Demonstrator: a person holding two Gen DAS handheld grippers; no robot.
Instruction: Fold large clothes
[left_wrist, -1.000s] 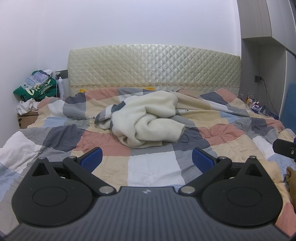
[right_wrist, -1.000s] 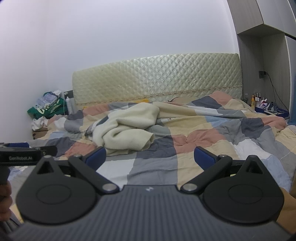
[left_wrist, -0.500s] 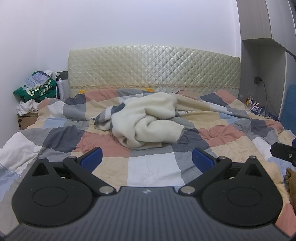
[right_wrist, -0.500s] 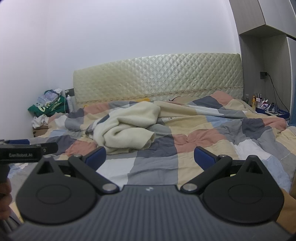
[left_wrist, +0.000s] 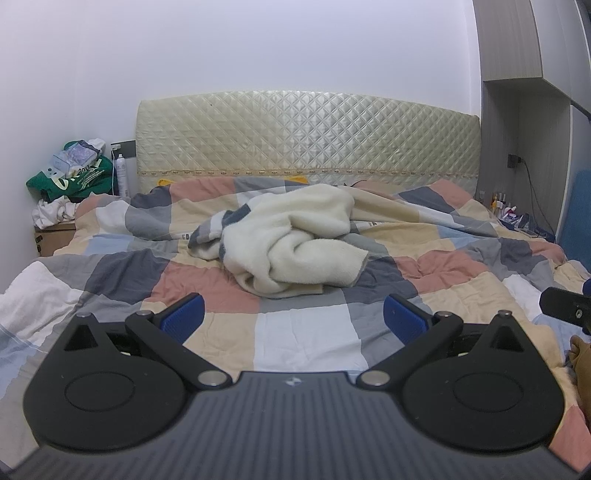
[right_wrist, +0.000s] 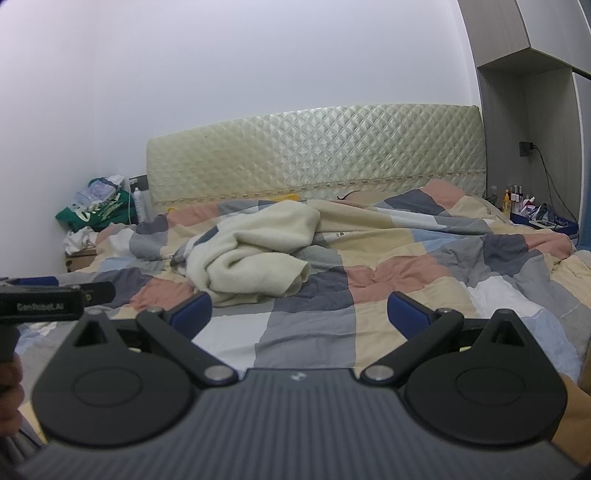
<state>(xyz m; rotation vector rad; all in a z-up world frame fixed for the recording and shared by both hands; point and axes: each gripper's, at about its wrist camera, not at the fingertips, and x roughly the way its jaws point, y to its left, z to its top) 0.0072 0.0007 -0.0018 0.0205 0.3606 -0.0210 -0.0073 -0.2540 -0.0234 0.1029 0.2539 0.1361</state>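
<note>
Ahead of both sets of jaws, well beyond the blue tips, a cream fleece garment (left_wrist: 295, 243) lies crumpled in a heap on the checked quilt (left_wrist: 303, 332). From the left gripper (left_wrist: 293, 317) it sits nearly straight ahead, a little nearer the left fingertip; from the right gripper (right_wrist: 299, 310) it lies ahead and to the left, its near edge just past the left fingertip (right_wrist: 194, 312). Both grippers have their jaws spread wide with nothing between them (only quilt shows in the gap). Neither touches the garment. Part of the garment shows grey-blue stripes on its left side. Behind it stands a quilted headboard (left_wrist: 306, 140). Far left of the jaws is a nightstand (left_wrist: 51, 236) piled with a green bag (left_wrist: 74, 181) and a white bottle (left_wrist: 121, 177). At the right edge of the left view, a hand (left_wrist: 581, 365) and the other gripper's black body appear.
</note>
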